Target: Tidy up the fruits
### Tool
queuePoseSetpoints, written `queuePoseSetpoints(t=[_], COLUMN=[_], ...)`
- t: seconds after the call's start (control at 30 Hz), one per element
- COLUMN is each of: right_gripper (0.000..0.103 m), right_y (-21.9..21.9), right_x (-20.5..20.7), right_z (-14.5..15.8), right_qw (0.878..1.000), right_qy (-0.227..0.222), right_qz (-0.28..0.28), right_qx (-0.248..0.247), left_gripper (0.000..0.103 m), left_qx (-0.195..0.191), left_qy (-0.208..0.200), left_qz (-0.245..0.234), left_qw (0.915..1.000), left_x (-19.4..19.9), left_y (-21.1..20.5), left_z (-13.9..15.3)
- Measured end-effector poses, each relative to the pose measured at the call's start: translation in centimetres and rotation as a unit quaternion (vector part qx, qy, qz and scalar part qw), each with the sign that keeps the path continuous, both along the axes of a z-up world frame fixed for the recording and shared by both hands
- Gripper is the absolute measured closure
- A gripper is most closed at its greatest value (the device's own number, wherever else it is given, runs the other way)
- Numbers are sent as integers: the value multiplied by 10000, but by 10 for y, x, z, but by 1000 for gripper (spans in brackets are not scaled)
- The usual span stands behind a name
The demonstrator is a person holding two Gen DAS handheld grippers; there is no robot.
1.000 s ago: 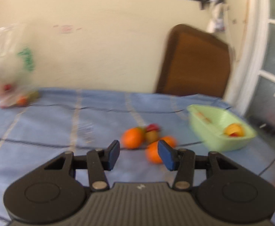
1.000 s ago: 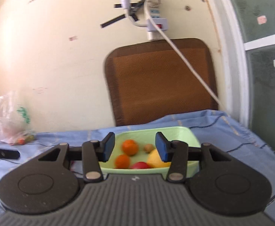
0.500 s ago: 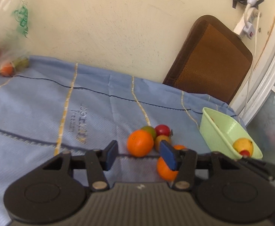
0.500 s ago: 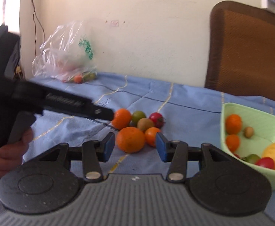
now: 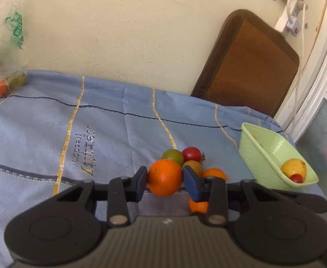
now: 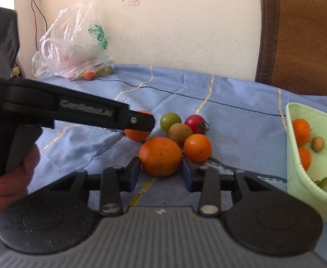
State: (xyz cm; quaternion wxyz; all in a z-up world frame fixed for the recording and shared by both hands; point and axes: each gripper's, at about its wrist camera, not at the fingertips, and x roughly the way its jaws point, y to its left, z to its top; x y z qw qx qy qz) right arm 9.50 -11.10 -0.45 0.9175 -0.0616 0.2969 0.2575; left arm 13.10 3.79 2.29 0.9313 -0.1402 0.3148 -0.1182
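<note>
On my far left the clear plastic bag with green print (image 6: 74,51) sits against the wall, well away from the work. Next comes the left gripper (image 5: 165,184), held in the person's hand (image 6: 11,178) and pitched downward. Its jaws are closing, and both pads meet the flanks of the round orange citrus at the left edge of the pile (image 5: 164,177), so I read that as a grip. That fruit lies straight ahead between the fingers, resting on the pale blue striped cloth (image 6: 230,102). Behind it sit a green tomato (image 6: 170,120), a brown kiwi-like fruit (image 6: 179,132), a red tomato (image 6: 196,122) and a smaller orange (image 6: 197,147), all packed close together. The right gripper (image 6: 160,172), also tilted down, has the big orange at the front of the pile (image 6: 160,156) dead ahead. Its jaws are closing with that fruit's lower half between the pad tips, but I can't tell whether they press yet. Both fruits are round, so no axis needs matching. The light green plastic basket (image 6: 291,178), already holding fruit, stands to the right, nearer my right hand. I judge that each carry goes rightward, and the left one has to clear the pile.
</note>
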Motion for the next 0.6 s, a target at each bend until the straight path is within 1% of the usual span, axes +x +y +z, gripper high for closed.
queuePoseSetpoints(t=[0.2,0.33,0.5,0.6], right_gripper=[61,61,61,61], right_y=[-12,-30,-48,-57], right_x=[-36,-62,-83,-85], right_z=[7,6,1,-4], right_qw=[9996,9996,9988,9986], right_qy=[-262,-274,-290,-192], right_qz=[52,-80,-380,-487], right_qx=[25,28,-100,24], left_gripper=[68,68,68,68], left_qx=[-18,4,126,173], left_qy=[-182,-221,-192,-86], left_qz=[-187,-404,-525,-529], left_qw=[9997,9989,9984,9984], left_x=[-49,-80,-97,-97], left_y=[-5,-15,-28,-32], left_z=[10,9,2,-5])
